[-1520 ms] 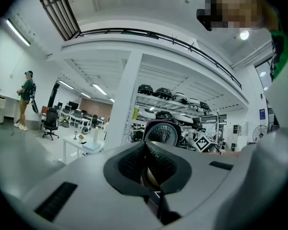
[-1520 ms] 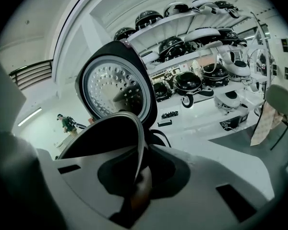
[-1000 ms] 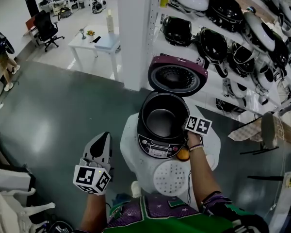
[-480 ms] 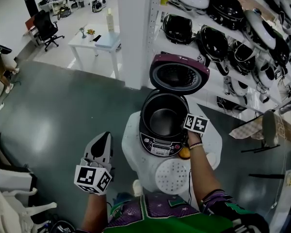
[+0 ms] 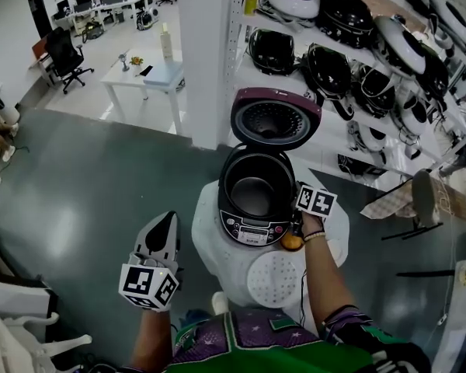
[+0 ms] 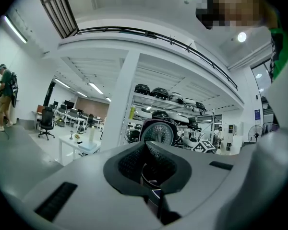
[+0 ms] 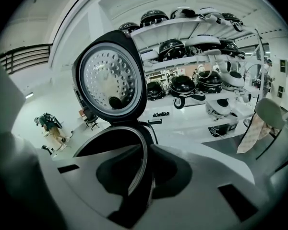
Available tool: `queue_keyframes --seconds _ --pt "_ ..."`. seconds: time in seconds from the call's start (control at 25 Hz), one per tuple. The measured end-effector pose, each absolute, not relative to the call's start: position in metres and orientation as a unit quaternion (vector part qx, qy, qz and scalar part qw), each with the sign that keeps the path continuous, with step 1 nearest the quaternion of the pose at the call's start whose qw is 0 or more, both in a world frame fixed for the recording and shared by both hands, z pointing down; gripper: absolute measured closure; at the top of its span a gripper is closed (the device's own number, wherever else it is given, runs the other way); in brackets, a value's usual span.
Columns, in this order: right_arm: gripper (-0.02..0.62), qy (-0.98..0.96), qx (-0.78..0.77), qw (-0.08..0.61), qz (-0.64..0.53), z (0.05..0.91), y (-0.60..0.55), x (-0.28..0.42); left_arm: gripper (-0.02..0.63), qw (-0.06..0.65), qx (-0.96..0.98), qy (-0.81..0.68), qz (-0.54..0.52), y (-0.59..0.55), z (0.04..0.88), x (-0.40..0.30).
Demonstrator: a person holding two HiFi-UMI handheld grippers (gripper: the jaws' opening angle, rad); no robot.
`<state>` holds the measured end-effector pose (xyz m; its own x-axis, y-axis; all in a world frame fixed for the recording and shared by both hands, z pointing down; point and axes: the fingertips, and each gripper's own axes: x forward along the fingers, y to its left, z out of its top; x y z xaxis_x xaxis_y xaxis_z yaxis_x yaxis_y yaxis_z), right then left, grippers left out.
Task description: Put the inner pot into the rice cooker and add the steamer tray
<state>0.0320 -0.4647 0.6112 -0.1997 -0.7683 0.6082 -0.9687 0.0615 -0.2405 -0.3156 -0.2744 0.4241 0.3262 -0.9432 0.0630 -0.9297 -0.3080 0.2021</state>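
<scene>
Fingers of your L gripper point(image 5: 165, 217) are pressed together, empty, off the table point(image 5: 208, 243). In the rice cooker point(image 5: 252, 231) sits the inner pot point(image 5: 254, 195); steamer tray point(image 5: 273, 280) lies in front. R gripper point(image 5: 295, 210) fingers apparently pinch the pot's rim.

No word or number can be read. The rice cooker point(image 5: 276, 123) has small print on its front control panel point(image 5: 254, 232), too fine to make out. The marker cube point(image 5: 317, 201) just right of the cooker shows only black-and-white square patterns. A blue wall sign point(image 6: 257, 114) far right of the cooker is illegible.
</scene>
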Motion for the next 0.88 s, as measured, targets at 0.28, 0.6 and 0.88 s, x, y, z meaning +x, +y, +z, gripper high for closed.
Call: queue_keyframes --seconds 0.28,0.6,0.88 --pt "0.534 -0.708 0.626 0.135 0.298 0.590 -0.422 0.050 0.584 0.087 0.828 -0.553 -0.042 -0.256 0.413 -0.303" --pt "0.545 -0.706 0.646 0.108 0.270 0.557 -0.350 0.067 0.584 0.086 0.854 -0.511 -0.054 -0.229 0.409 -0.279" --pt "0.566 -0.723 0.646 0.088 0.228 0.518 -0.286 0.071 0.584 0.087 0.871 -0.481 -0.053 -0.216 0.406 -0.249"
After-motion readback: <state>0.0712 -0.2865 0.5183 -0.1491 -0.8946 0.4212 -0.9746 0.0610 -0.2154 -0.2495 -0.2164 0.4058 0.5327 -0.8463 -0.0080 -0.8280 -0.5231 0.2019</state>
